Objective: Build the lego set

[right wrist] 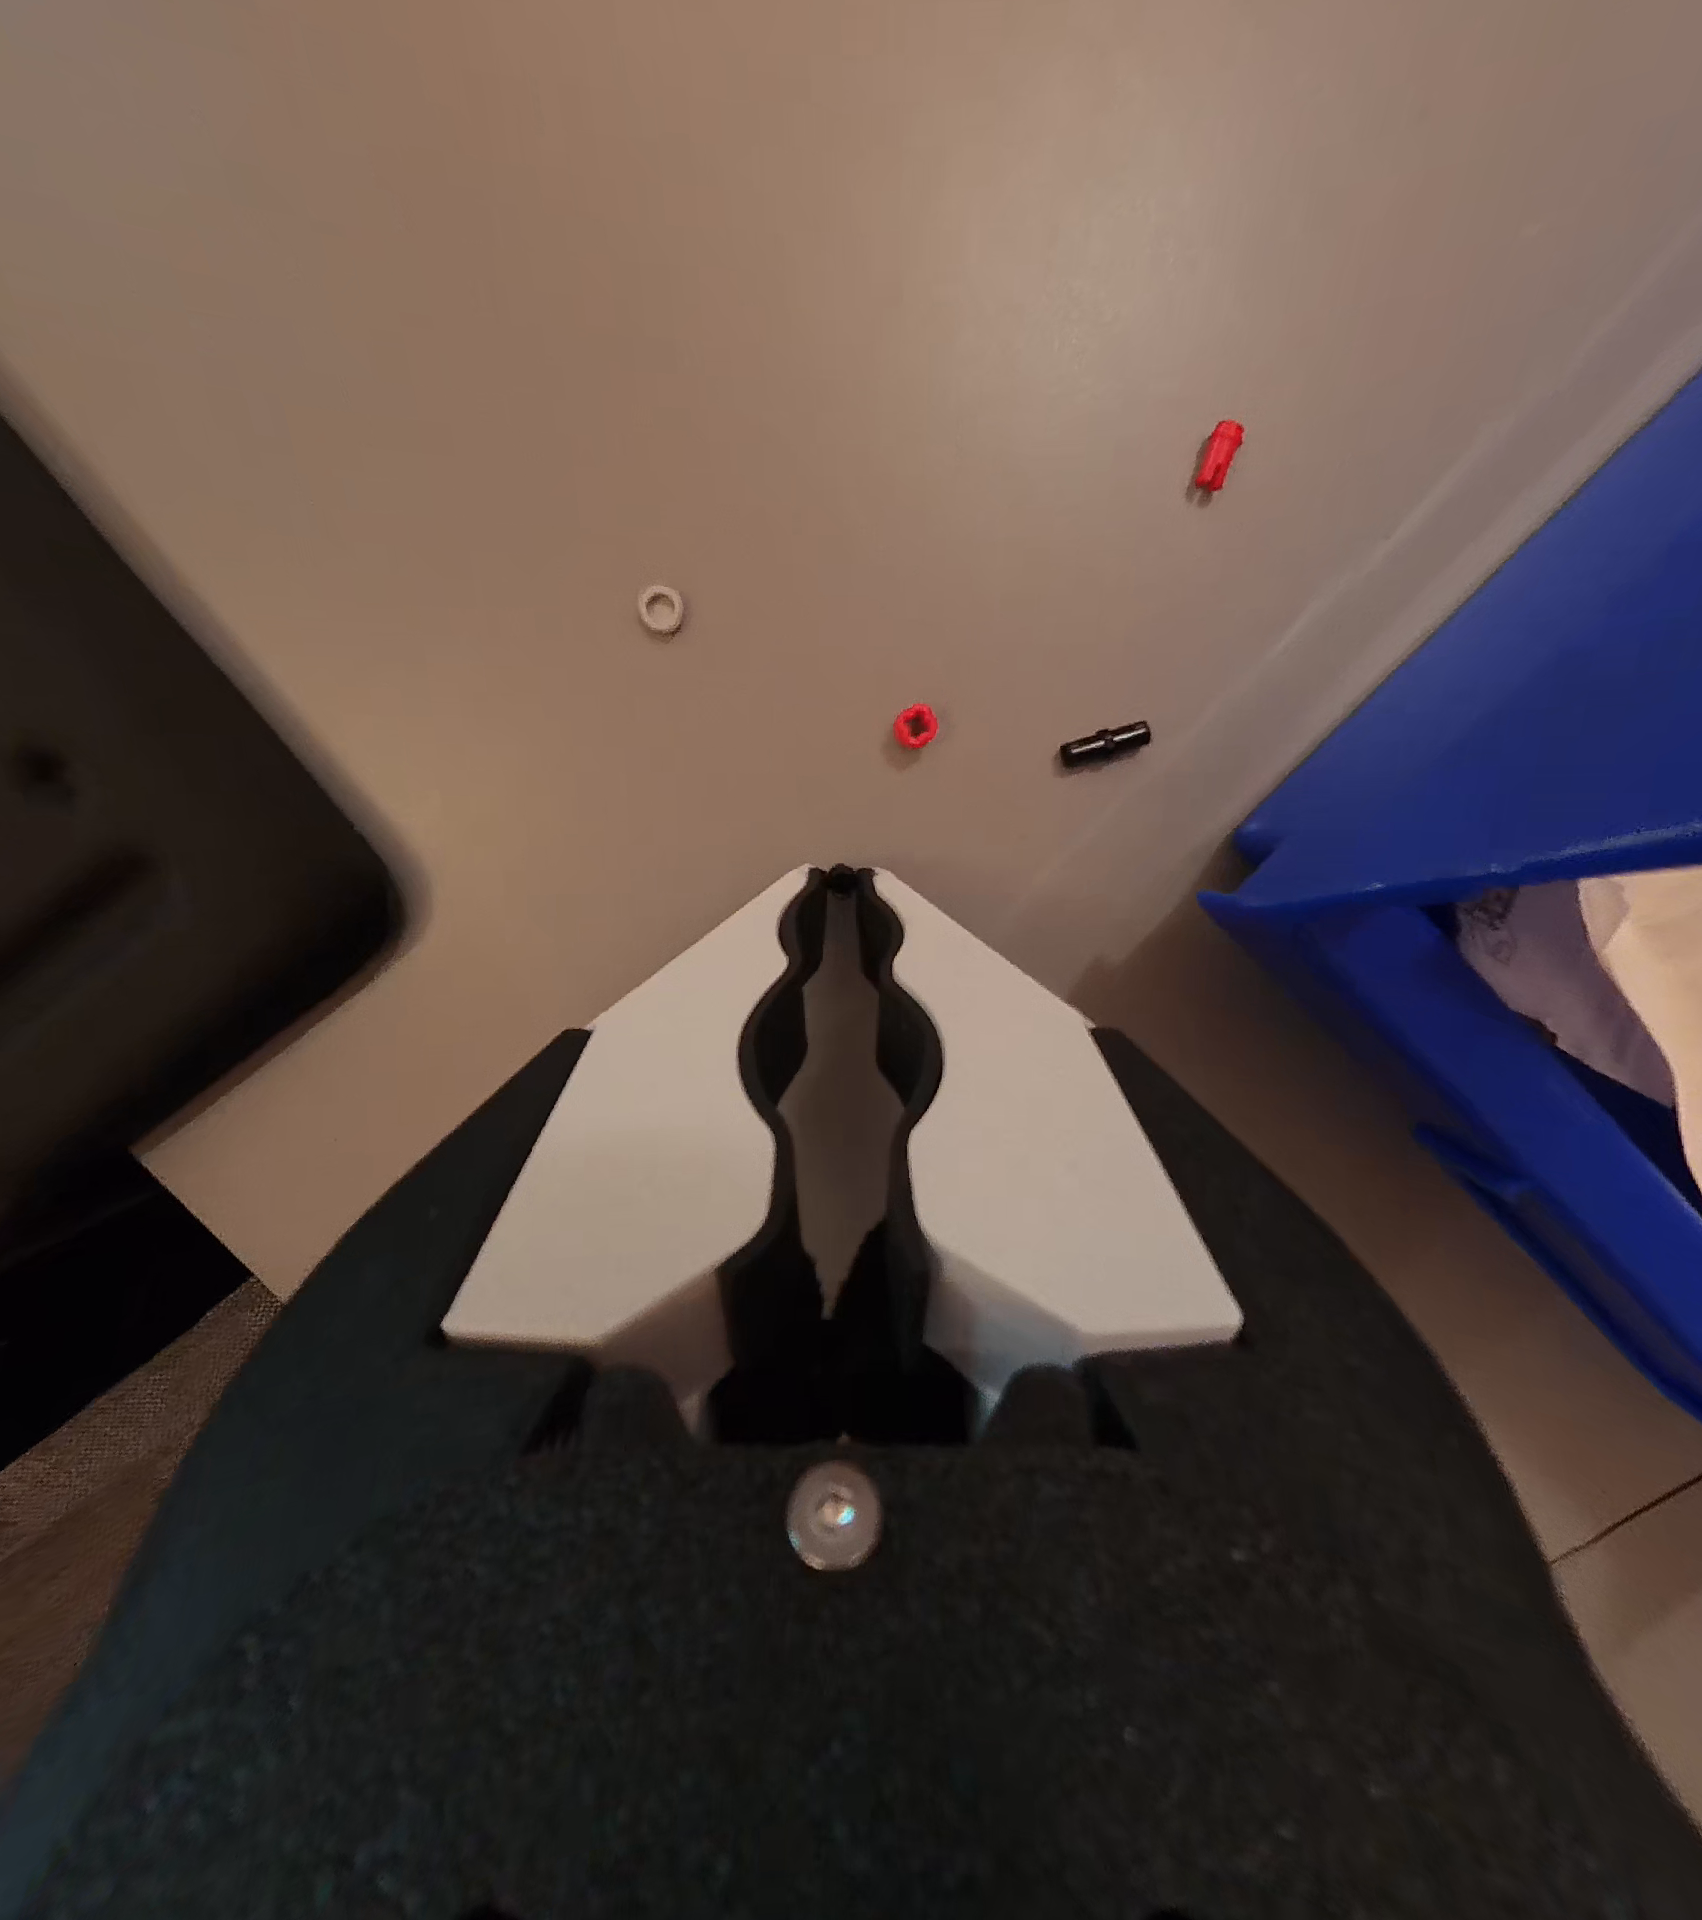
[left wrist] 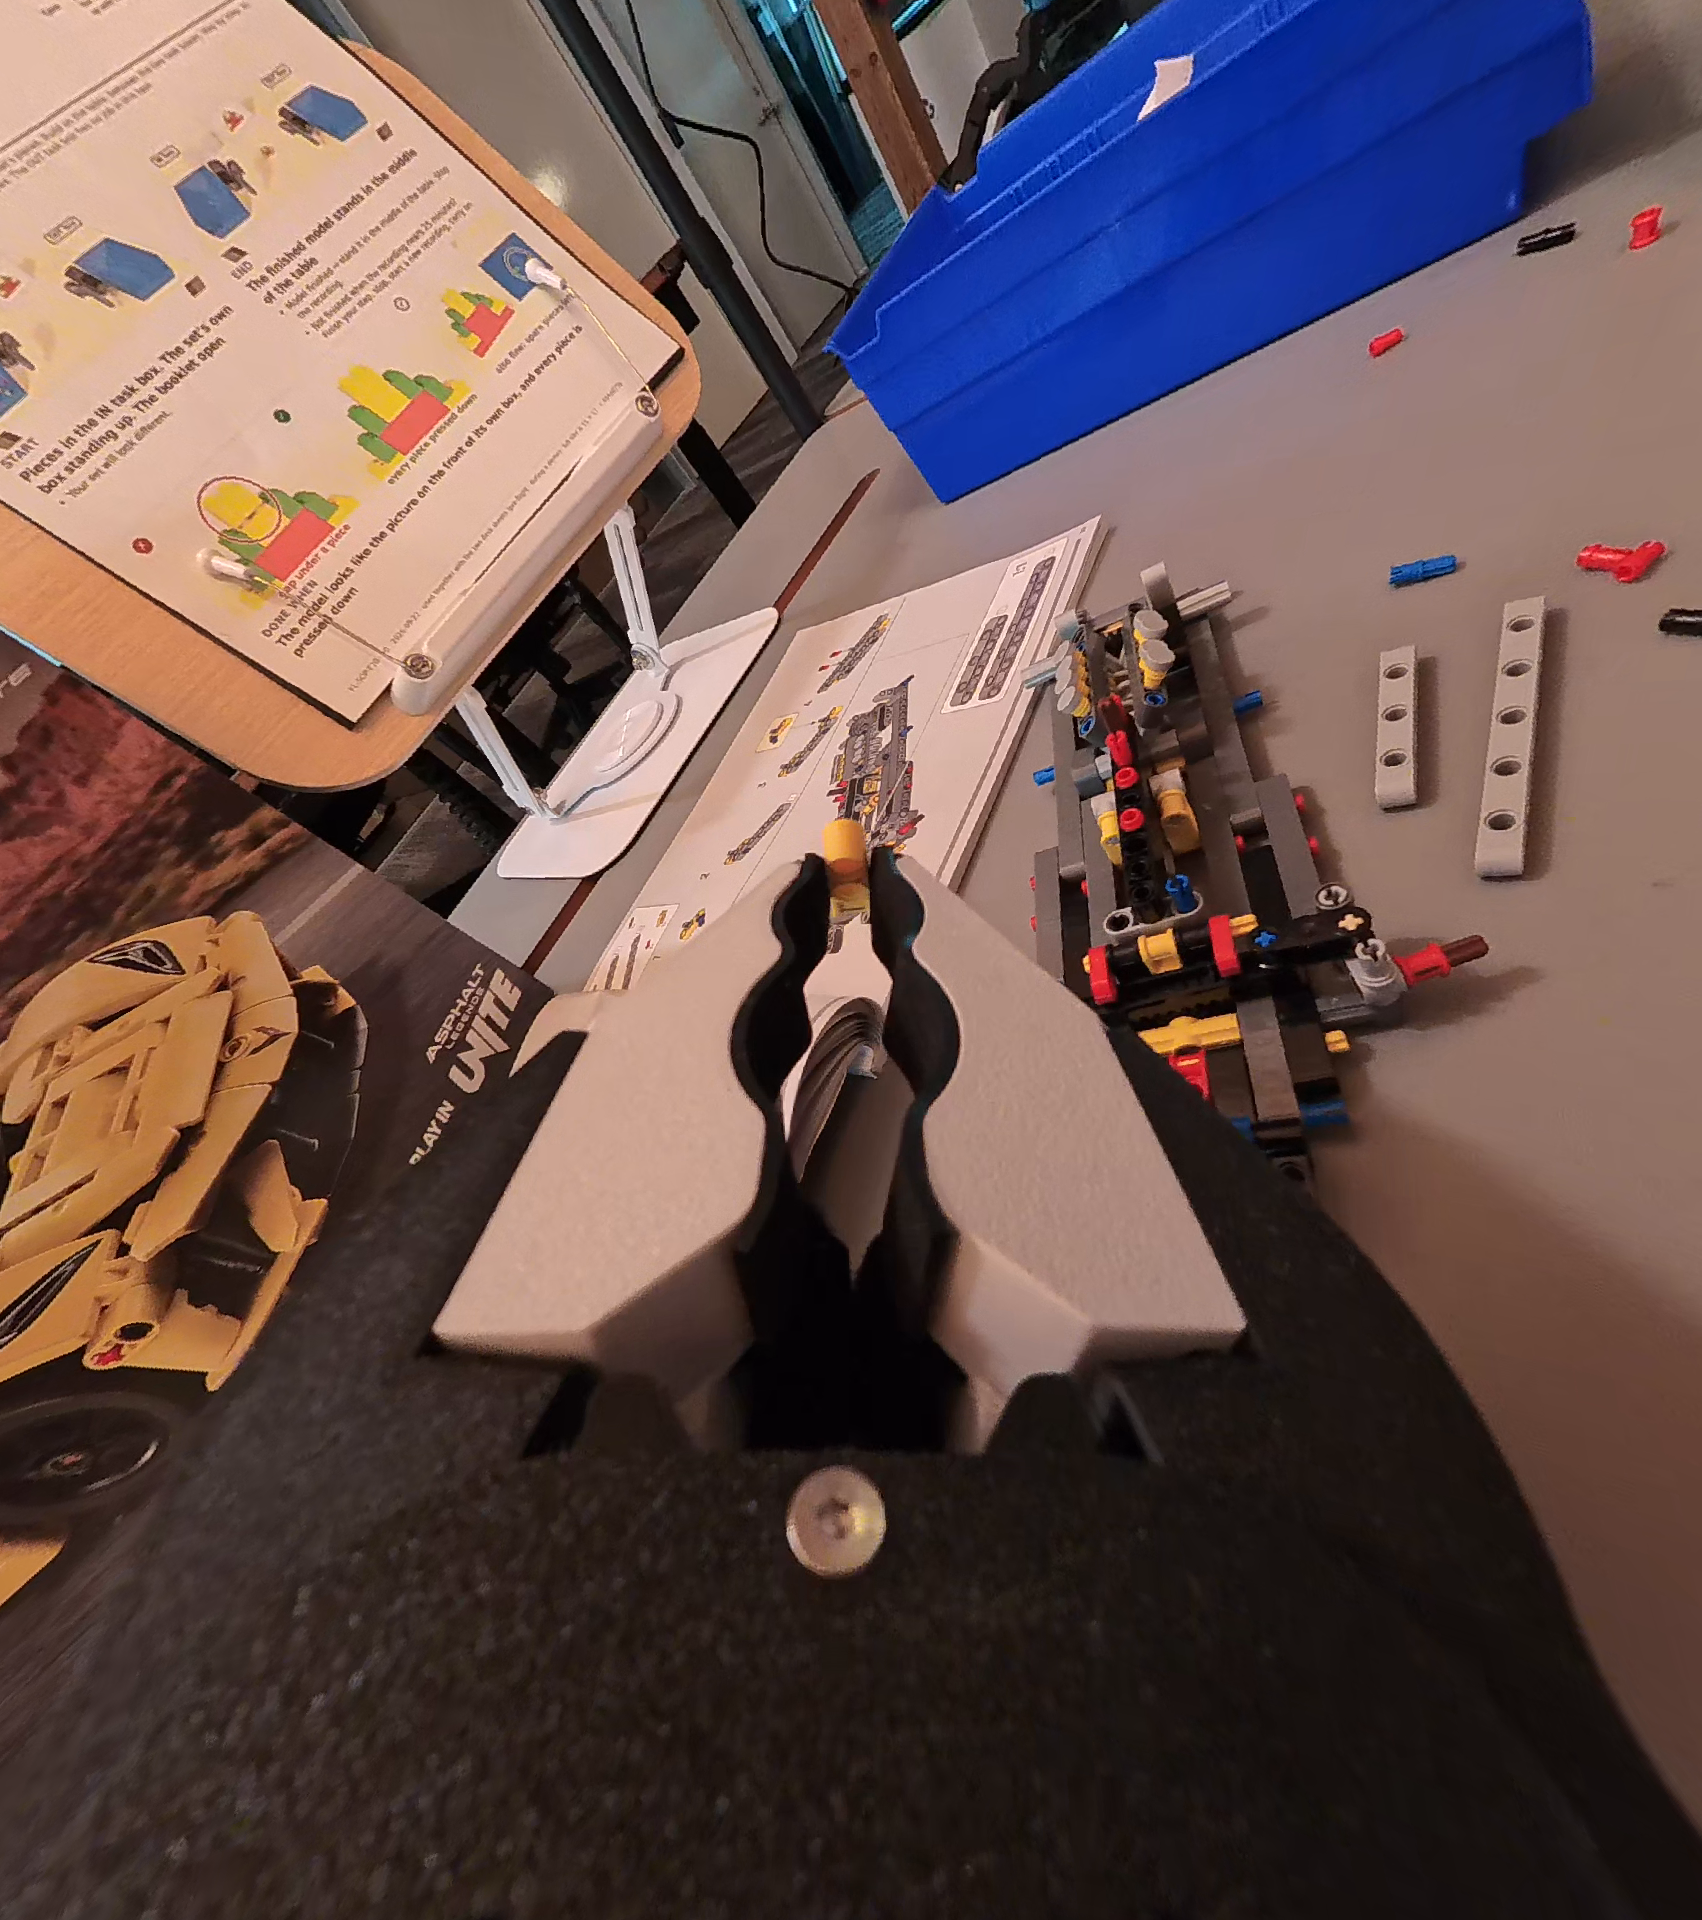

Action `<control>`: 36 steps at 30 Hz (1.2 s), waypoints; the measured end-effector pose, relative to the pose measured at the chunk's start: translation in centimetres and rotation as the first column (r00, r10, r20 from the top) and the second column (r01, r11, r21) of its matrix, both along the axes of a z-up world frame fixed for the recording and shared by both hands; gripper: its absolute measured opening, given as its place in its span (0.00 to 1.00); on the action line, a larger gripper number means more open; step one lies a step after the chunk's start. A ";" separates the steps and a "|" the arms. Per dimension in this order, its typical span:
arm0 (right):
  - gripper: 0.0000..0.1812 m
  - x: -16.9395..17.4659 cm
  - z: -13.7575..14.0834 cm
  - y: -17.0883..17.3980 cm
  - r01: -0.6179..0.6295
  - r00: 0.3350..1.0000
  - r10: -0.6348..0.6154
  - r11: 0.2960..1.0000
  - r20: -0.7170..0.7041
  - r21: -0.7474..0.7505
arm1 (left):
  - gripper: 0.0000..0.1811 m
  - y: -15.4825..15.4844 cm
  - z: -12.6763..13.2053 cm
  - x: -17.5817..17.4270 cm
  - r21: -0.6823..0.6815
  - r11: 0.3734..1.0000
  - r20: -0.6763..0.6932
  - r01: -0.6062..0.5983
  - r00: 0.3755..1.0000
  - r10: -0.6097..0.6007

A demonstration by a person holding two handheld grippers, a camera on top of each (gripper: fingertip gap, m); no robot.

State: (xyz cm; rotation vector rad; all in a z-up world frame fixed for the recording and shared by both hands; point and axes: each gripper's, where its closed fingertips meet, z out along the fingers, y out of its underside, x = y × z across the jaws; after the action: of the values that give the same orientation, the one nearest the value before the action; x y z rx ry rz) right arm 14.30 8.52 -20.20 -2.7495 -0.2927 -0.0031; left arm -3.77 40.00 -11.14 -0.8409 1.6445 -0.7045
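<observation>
Lego frame (left wrist: 1190,862) lies on bench (left wrist: 1449,1299), right of booklet (left wrist: 888,727). Left claw (left wrist: 845,878) pinches yellow piece (left wrist: 845,857); right claw (right wrist: 839,878) pinches small black pin (right wrist: 839,876). Risk: shallow tip grips, pieces may twist or pop free during pressing.

Black tool (left wrist: 845,878); grey fingers (left wrist: 992,1049); silver screw (left wrist: 834,1519)
</observation>
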 end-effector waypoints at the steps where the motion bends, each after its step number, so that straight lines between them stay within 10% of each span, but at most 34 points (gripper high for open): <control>1: 0.02 0.0 0.0 0.0 0.001 1.000 -0.001 1.000 0.004 -0.010 | 0.04 0.0 0.0 0.0 0.000 1.000 0.000 0.000 1.000 0.000; 24: 0.02 0.2 -0.2 0.0 0.003 1.000 -0.003 0.999 0.000 -0.043 | 0.04 0.0 -0.1 0.0 0.005 1.000 -0.004 0.002 1.000 -0.002; 28: 0.02 -2.3 3.8 4.4 -0.037 0.998 0.046 0.979 -0.040 0.200 | 0.04 -0.8 0.5 -0.1 -0.100 0.994 0.002 0.046 0.999 -0.046; 36: 0.02 -19.2 16.1 22.5 -0.223 0.903 0.430 0.472 -0.002 0.853 | 0.03 -5.9 4.3 -2.3 -0.553 0.737 0.130 0.388 0.914 -0.384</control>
State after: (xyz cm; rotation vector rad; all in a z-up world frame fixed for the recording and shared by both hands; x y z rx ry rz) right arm -4.87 31.03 -4.11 -1.6500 -0.5830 0.2087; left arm -6.07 34.13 -6.82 -0.9076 1.6351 -1.5540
